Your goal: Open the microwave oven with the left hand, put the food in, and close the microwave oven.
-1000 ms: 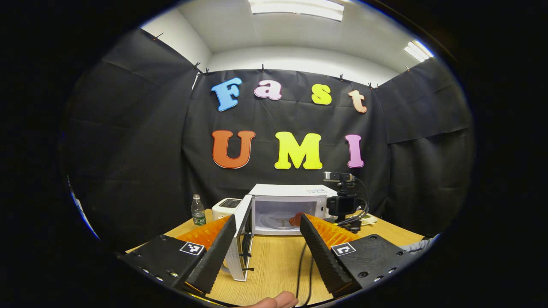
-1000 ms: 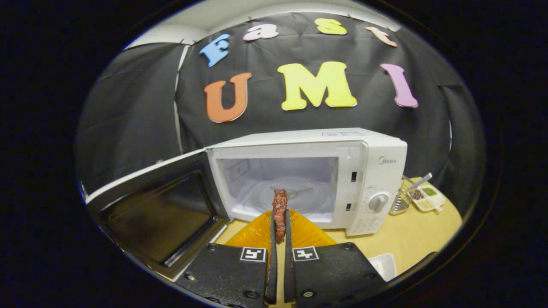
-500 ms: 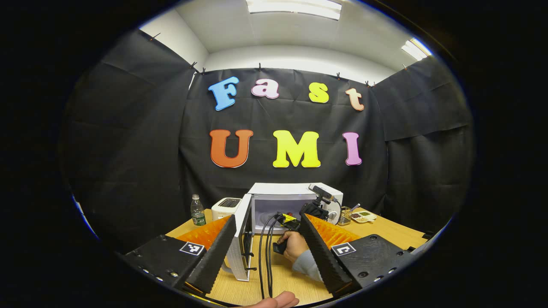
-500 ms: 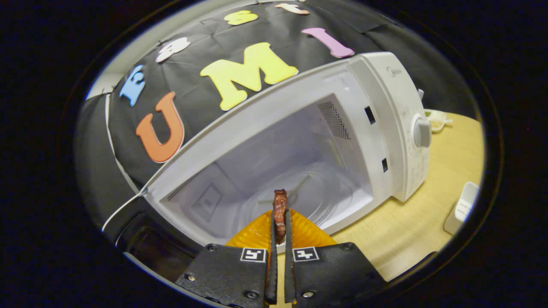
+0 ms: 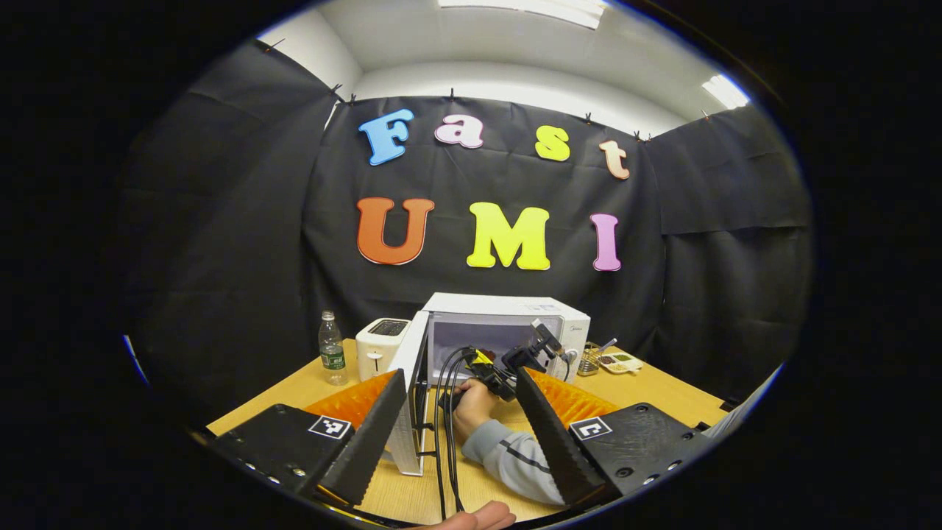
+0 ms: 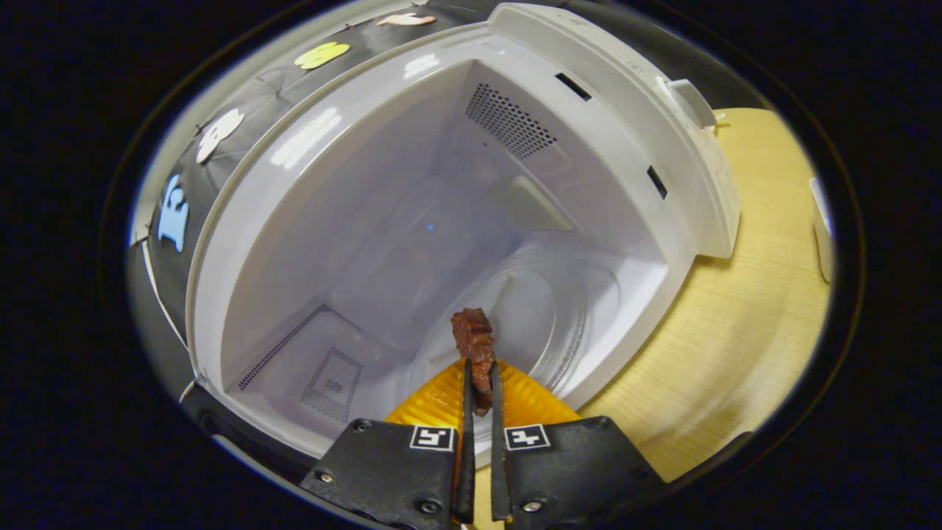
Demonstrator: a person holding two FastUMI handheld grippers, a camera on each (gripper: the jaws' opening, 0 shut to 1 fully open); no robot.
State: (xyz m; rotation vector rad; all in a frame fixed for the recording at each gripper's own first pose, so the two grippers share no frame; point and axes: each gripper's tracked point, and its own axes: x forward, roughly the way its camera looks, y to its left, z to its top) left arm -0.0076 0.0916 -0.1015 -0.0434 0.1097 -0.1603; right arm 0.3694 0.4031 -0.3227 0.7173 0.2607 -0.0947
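Right now the right gripper (image 6: pixel 478 383) reaches into the mouth of the white microwave (image 6: pixel 662 147), its two fingers pressed together on a reddish-brown piece of food (image 6: pixel 475 346). The food stands up from between the fingertips and hangs over the glass turntable (image 6: pixel 544 316) on the cavity floor; whether it touches the turntable cannot be told. The view is tilted, so the cavity's perforated vent sits toward the top and the wooden tabletop (image 6: pixel 743 309) runs down the right side.

From the left gripper view, the left gripper (image 5: pixel 460 412) is held back from the appliance with its fingers spread wide apart and nothing between them. Between those fingers the microwave (image 5: pixel 508 324) stands toward the far edge of the tabletop (image 5: pixel 662 394), its door (image 5: pixel 412 397) swung out toward the camera on the left side. A hand (image 5: pixel 471 401) in a grey sleeve (image 5: pixel 508 460) holds the right gripper (image 5: pixel 508 368) at the opening, with black cables (image 5: pixel 445 442) trailing down toward the near edge. The food cannot be made out here.

Left of the microwave sit a white toaster (image 5: pixel 377 346) and, nearer the left edge, a clear bottle (image 5: pixel 331 357) with a green label. On its right stand a small wire basket (image 5: pixel 589 361) and a divided white dish (image 5: pixel 620 361). A fingertip (image 5: pixel 478 519) shows at the bottom of this view.
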